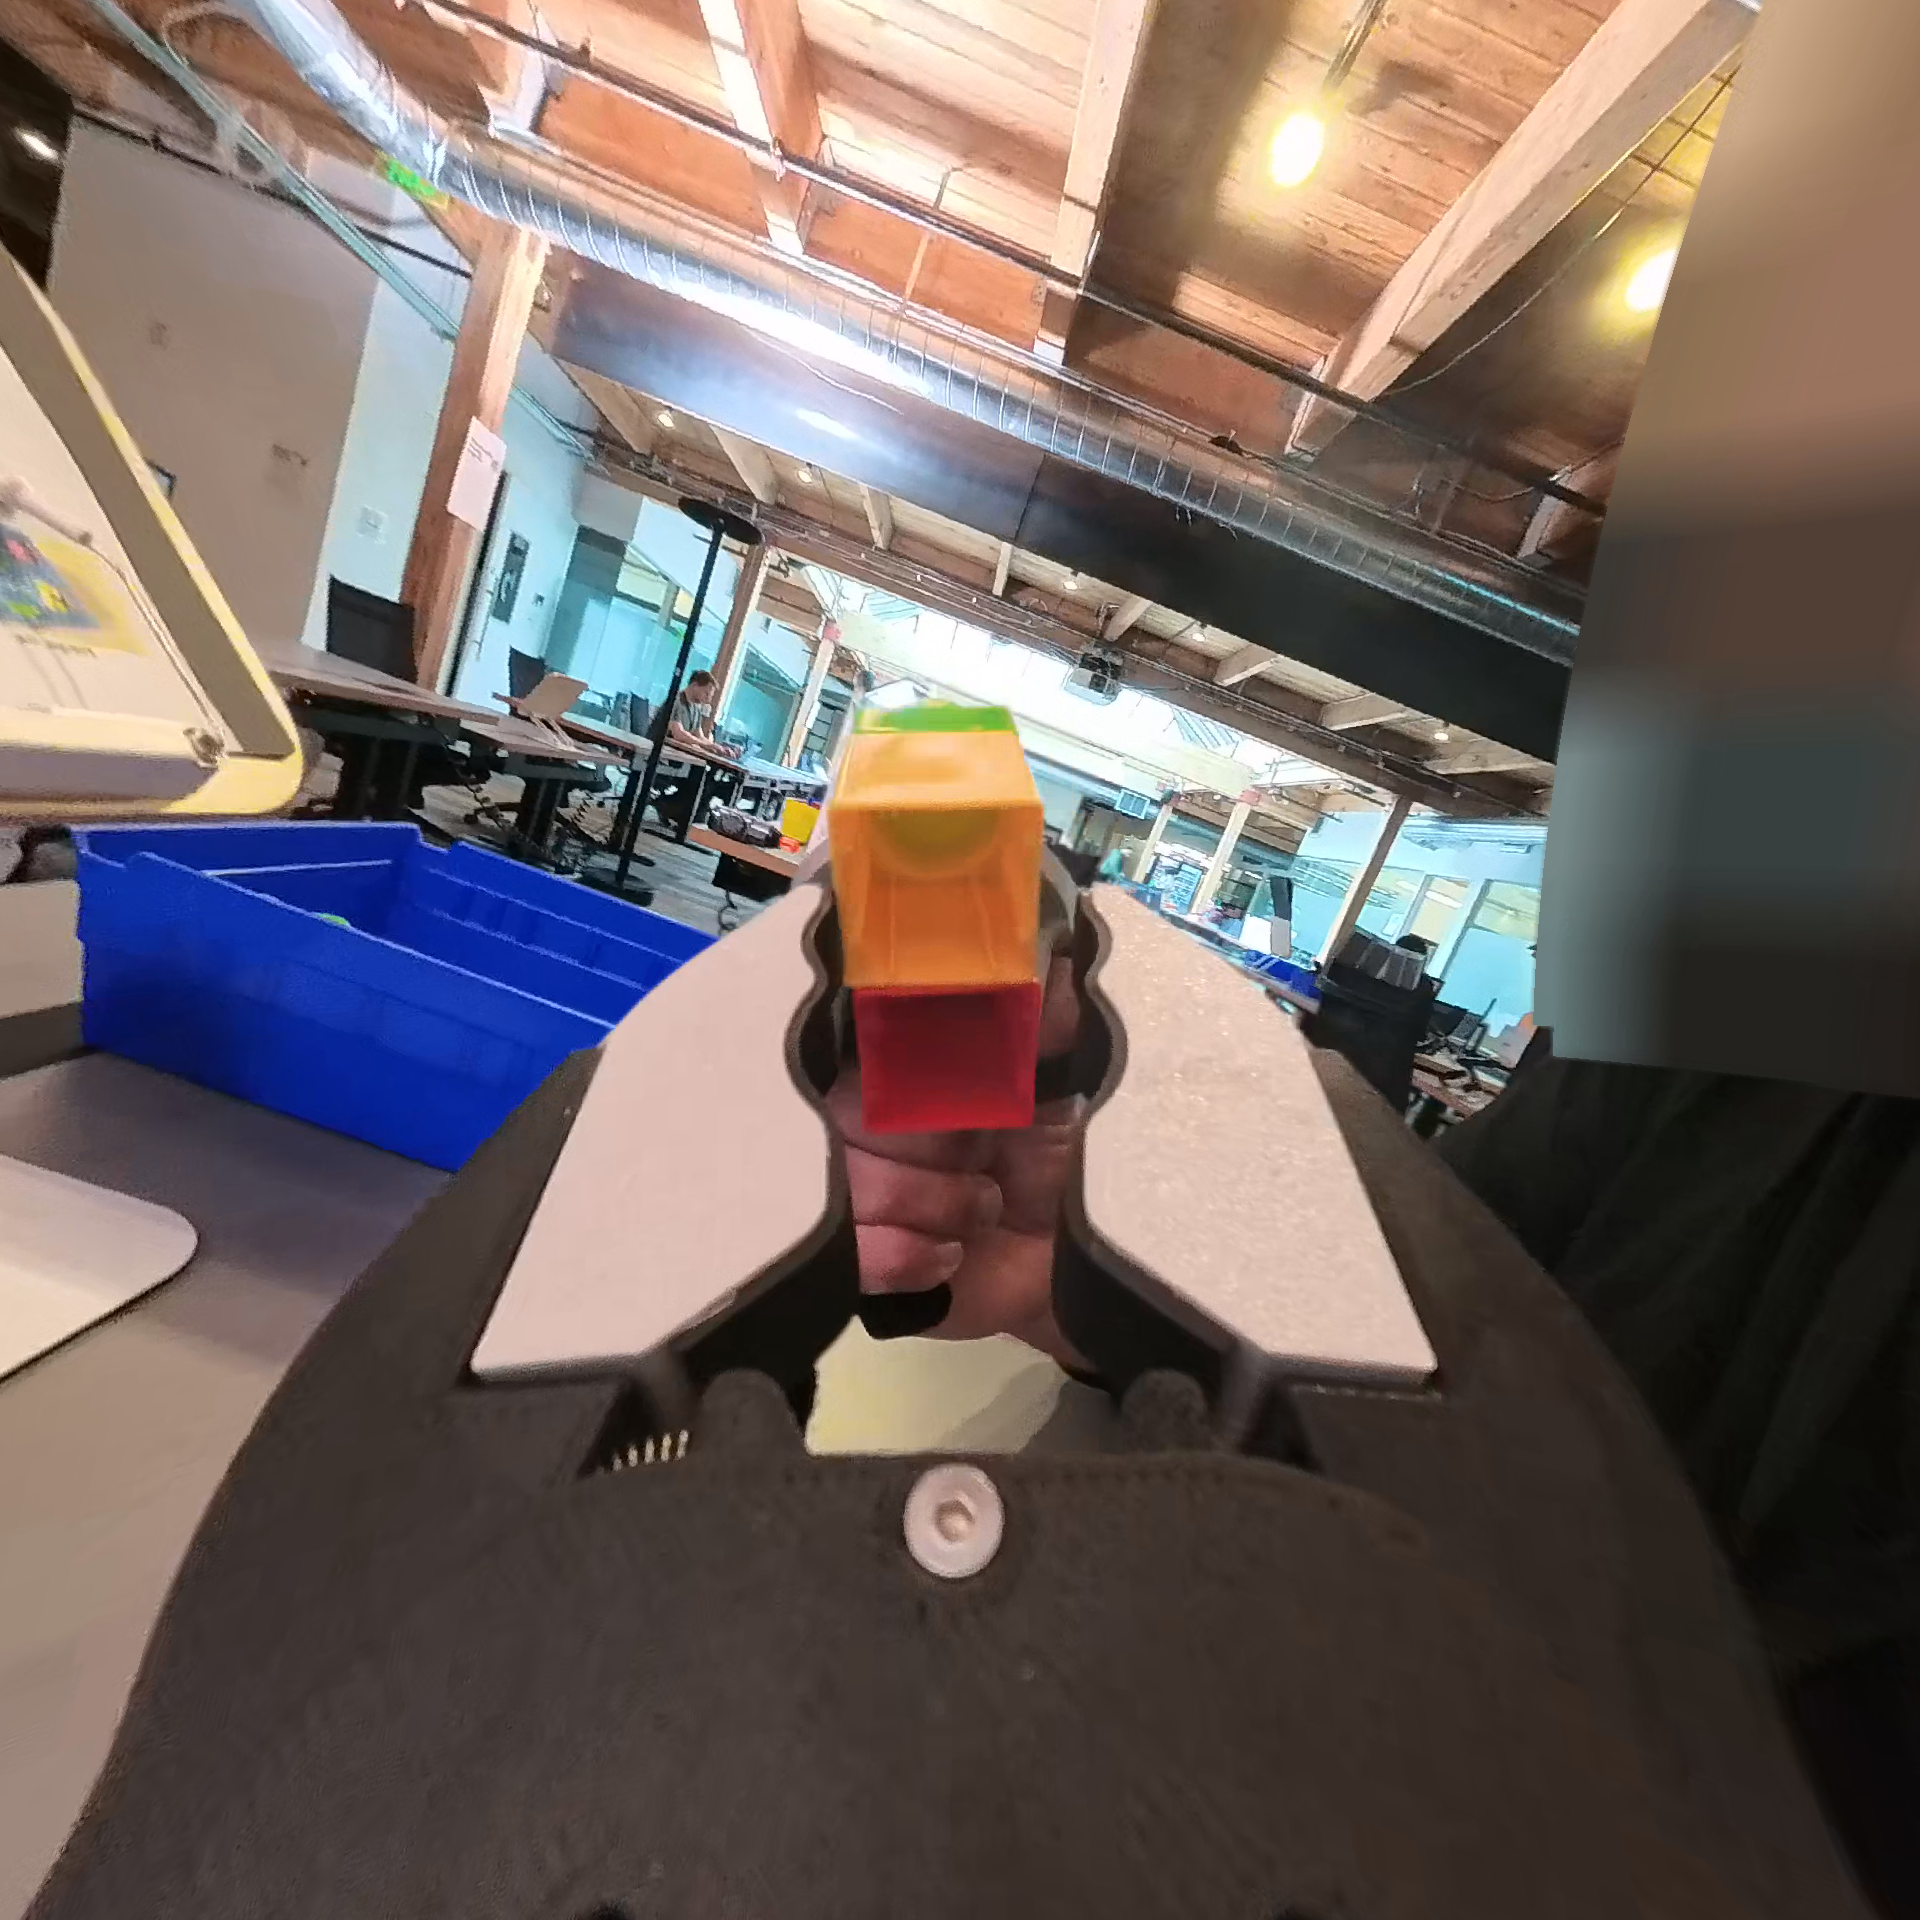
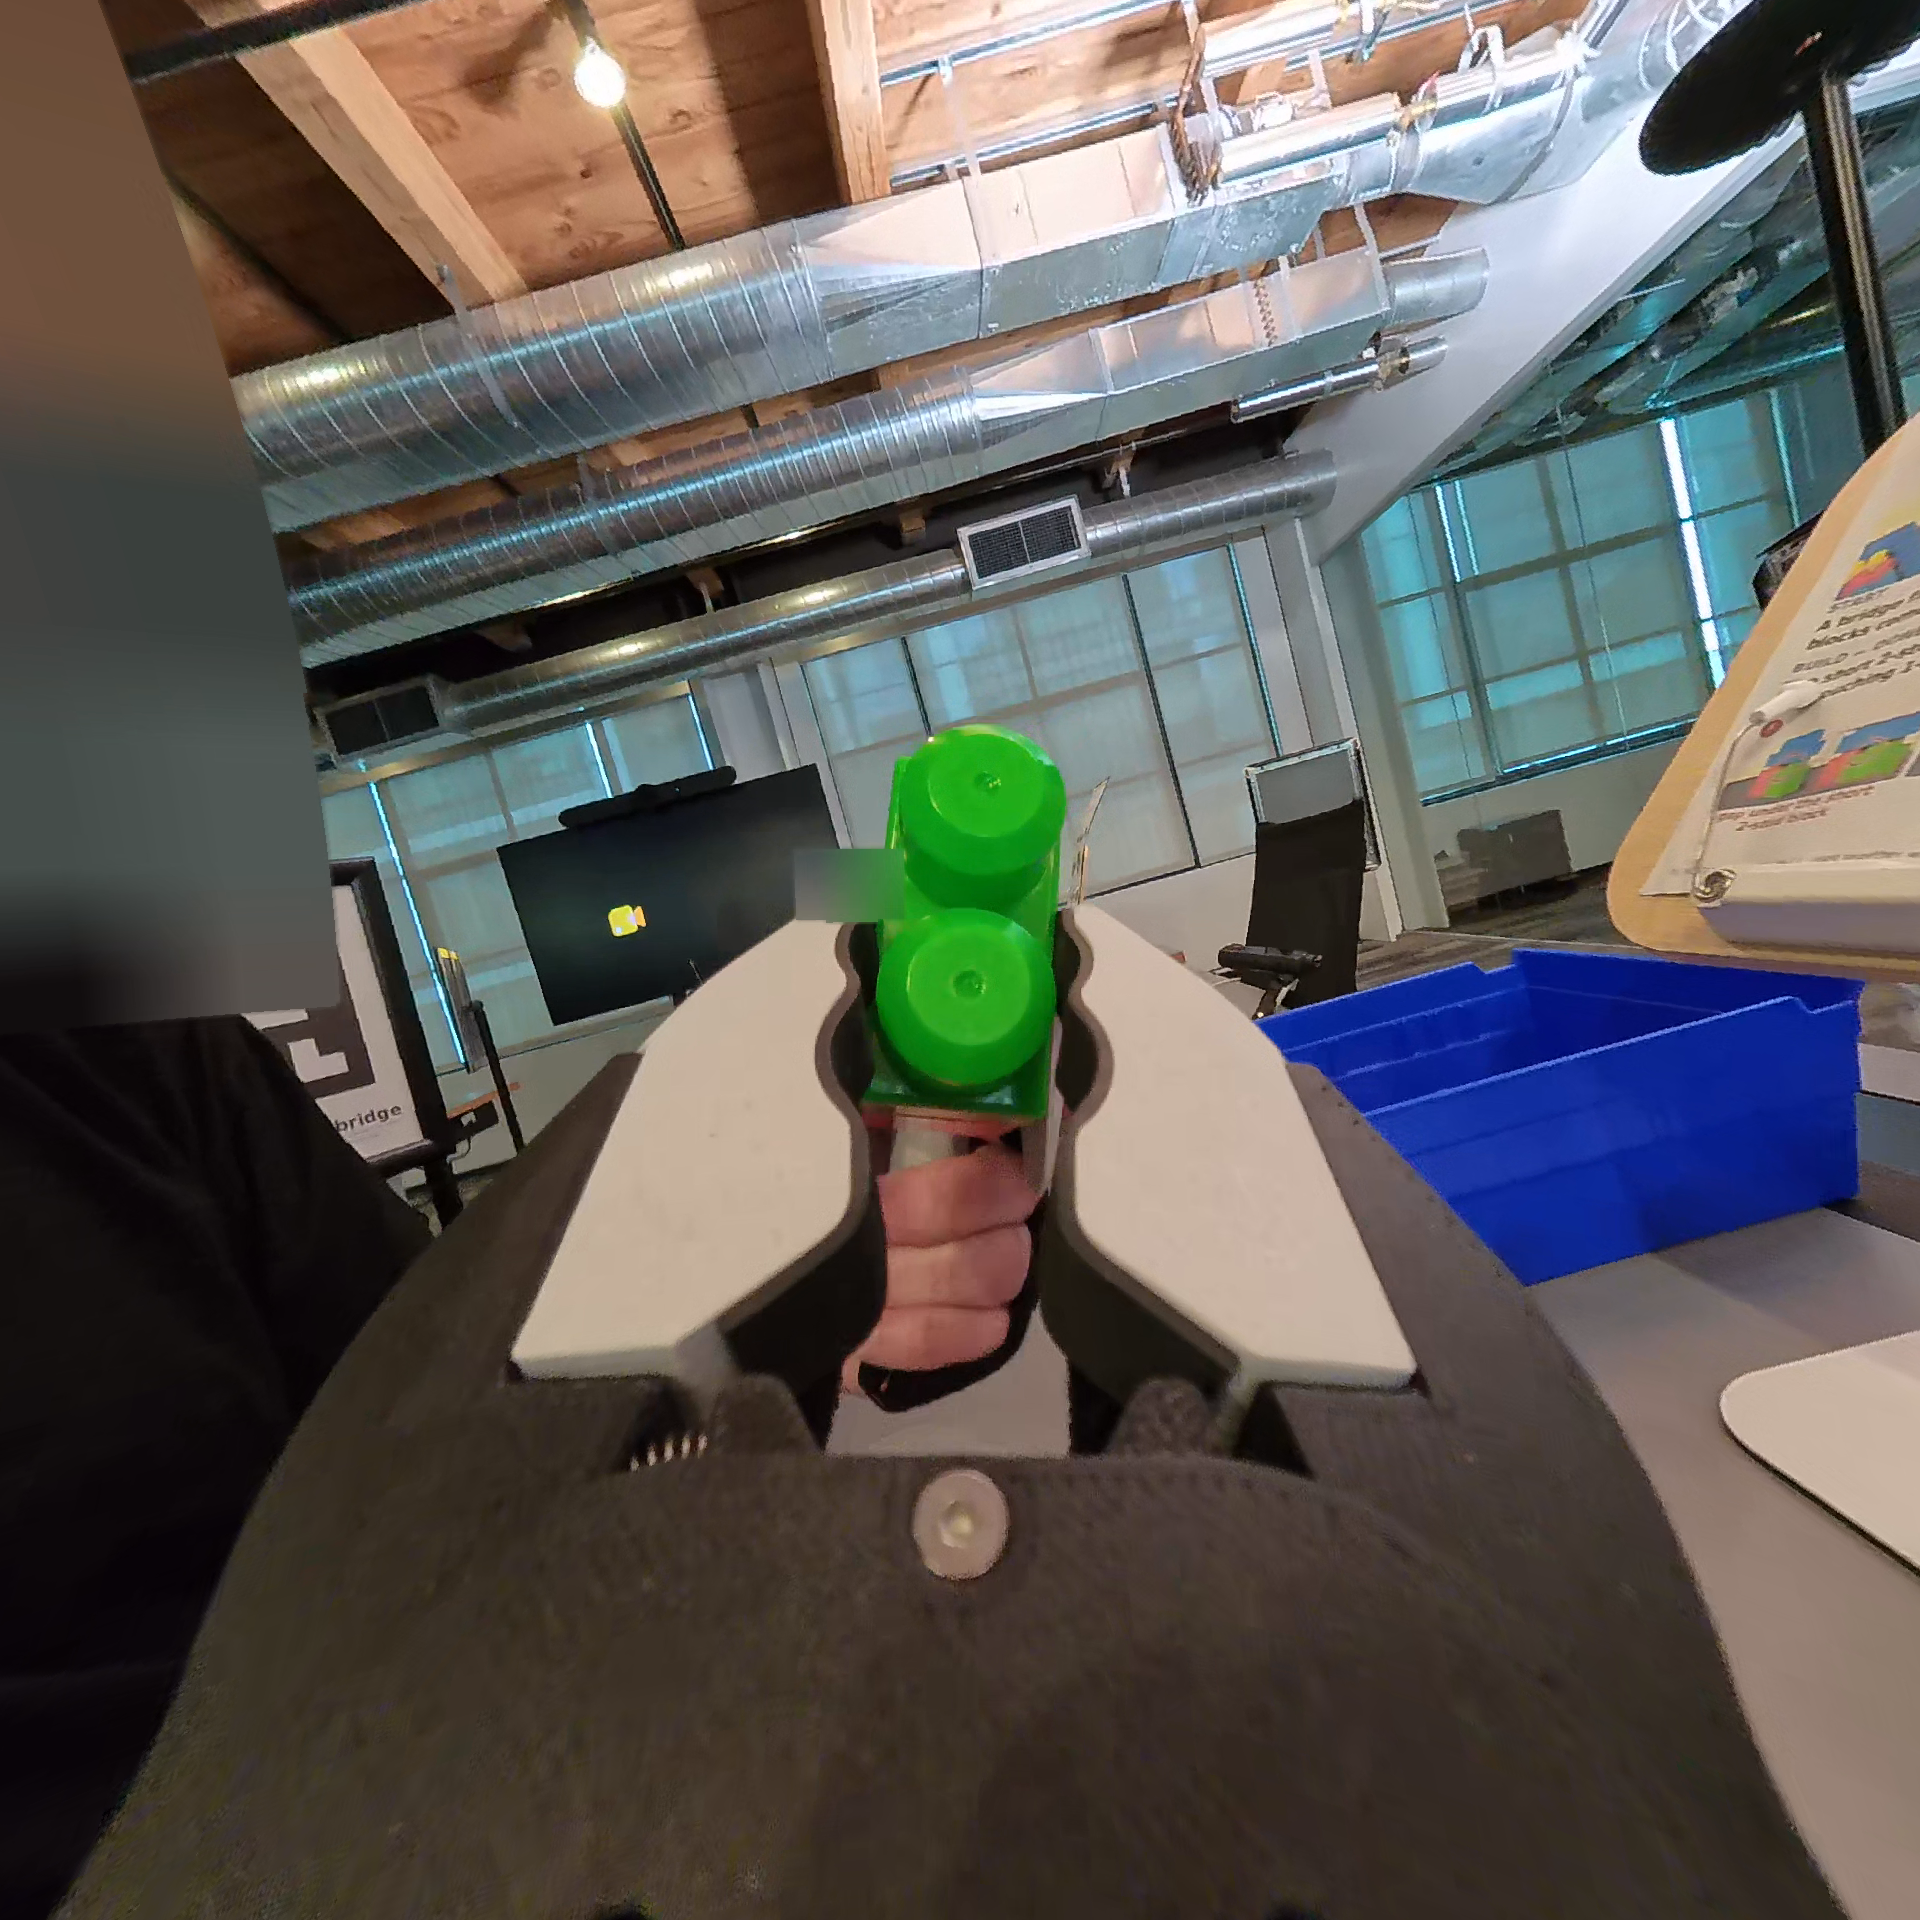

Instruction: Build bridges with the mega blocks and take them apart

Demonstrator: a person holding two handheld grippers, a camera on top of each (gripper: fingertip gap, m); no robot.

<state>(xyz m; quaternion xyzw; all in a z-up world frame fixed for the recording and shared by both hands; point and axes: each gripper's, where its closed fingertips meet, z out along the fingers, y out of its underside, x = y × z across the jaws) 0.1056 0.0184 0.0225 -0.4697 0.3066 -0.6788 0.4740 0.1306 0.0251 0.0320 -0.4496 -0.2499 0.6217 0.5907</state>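
In the left wrist view I look into the hollow undersides of an orange block (image 1: 935, 883) and a red block (image 1: 945, 1060) joined one above the other, with a green block (image 1: 930, 719) behind them. They stand between the fingers of my left gripper (image 1: 951, 899), which is open, with a gap showing at the right pad. In the right wrist view my right gripper (image 2: 956, 935) is shut on the green two-stud block (image 2: 966, 966), studs facing the camera. Both grippers are raised above the table and face each other. A hand (image 1: 935, 1226) shows behind the blocks.
A blue bin (image 1: 343, 966) stands on the grey table (image 1: 208, 1351) and also shows in the right wrist view (image 2: 1621, 1091). A tilted instruction board (image 2: 1808, 769) stands behind it. A white pad (image 2: 1829, 1434) lies on the table. A person's dark sleeve (image 1: 1714, 1351) is close by. Less than 4 cm separates the two grippers' tips.
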